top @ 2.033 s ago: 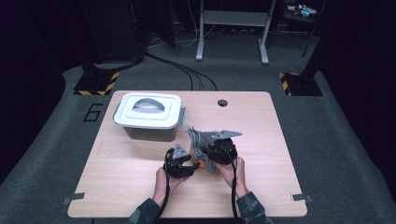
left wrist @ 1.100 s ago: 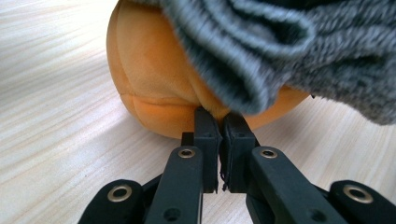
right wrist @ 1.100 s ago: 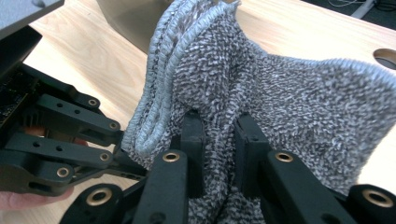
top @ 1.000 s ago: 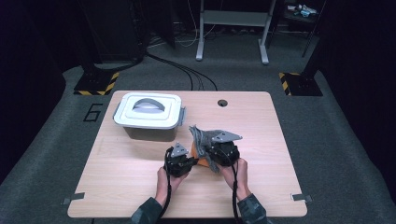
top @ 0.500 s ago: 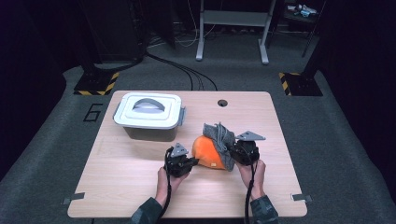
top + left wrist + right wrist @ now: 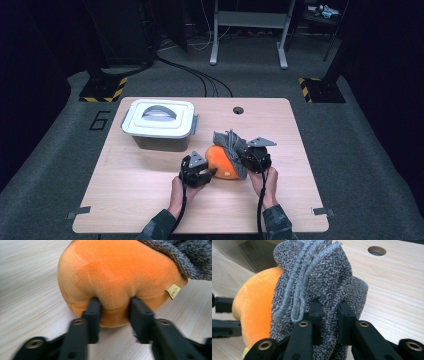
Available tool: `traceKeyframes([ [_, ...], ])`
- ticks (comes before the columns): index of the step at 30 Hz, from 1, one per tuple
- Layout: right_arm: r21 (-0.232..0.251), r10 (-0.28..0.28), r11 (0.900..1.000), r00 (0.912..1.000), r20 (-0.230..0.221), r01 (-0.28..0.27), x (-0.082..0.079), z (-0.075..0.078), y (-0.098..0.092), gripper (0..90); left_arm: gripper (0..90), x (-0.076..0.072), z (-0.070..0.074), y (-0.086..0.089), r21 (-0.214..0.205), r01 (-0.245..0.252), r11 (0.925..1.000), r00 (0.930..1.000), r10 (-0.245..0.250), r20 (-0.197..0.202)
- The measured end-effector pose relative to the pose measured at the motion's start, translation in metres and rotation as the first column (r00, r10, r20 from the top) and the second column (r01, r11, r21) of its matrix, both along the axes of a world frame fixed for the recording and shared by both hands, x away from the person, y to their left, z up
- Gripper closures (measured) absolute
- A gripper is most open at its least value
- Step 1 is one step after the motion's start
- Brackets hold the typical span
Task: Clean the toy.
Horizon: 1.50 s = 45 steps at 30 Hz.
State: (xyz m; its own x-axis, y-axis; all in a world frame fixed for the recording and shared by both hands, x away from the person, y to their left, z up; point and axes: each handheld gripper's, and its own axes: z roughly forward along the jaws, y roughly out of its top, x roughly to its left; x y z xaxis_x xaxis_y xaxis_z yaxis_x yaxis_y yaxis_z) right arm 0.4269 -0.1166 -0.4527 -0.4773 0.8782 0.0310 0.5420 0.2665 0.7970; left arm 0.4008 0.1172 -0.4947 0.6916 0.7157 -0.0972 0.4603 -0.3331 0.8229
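Note:
An orange plush toy point(image 6: 222, 162) lies at the middle of the wooden table, with a grey knitted cloth point(image 6: 231, 145) draped over its far right side. My left gripper point(image 6: 210, 172) meets the toy from the left. In the left gripper view its jaws point(image 6: 113, 306) pinch a fold of the plush point(image 6: 117, 270), and they have just been opening. My right gripper point(image 6: 245, 159) is shut on the bunched cloth point(image 6: 324, 277) at the toy's right; its pads point(image 6: 315, 315) sink into the fabric. A small tag point(image 6: 173, 291) hangs from the plush.
A white lidded box point(image 6: 159, 122) with a grey handle stands at the back left of the table point(image 6: 150, 200), close behind the toy. A round cable hole point(image 6: 238, 110) sits near the far edge. Dark carpet surrounds the table.
My right gripper has moved right with the grey cloth, pulling it off the toy so that the orange plush shows. The left gripper has stayed put.

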Motion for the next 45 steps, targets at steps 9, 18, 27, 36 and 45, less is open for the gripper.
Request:
traceKeyframes([
  [9,0.05,0.058,0.9967,0.993,0.102,-0.064,-0.025,0.03,0.012,76.6,79.2,0.002,0.007,0.003,-0.057,-0.024,0.9981,0.9987,0.022,-0.047],
  [18,-0.074,0.176,0.9824,0.9826,0.059,-0.172,-0.025,0.017,0.061,76.8,82.7,0.002,0.01,0.004,-0.067,-0.028,0.9974,0.9972,0.024,-0.071],
  [27,-0.115,0.068,0.9917,0.9934,0.092,-0.058,-0.022,0.022,0.027,77.1,83.5,0.004,0.009,0.009,-0.096,-0.034,0.9948,0.9963,0.026,-0.082],
  [36,-0.062,-0.041,0.9971,0.9981,0.047,0.044,-0.002,0.003,-0.007,77.1,83.0,0.005,0.009,0.011,-0.089,-0.024,0.9957,0.9964,0.017,-0.083],
  [45,-0.048,-0.078,0.9957,0.9966,0.029,0.079,0.013,-0.006,-0.005,77.1,69.2,0.005,0.011,0.012,-0.055,-0.016,0.9984,0.9986,0.013,-0.051],
])
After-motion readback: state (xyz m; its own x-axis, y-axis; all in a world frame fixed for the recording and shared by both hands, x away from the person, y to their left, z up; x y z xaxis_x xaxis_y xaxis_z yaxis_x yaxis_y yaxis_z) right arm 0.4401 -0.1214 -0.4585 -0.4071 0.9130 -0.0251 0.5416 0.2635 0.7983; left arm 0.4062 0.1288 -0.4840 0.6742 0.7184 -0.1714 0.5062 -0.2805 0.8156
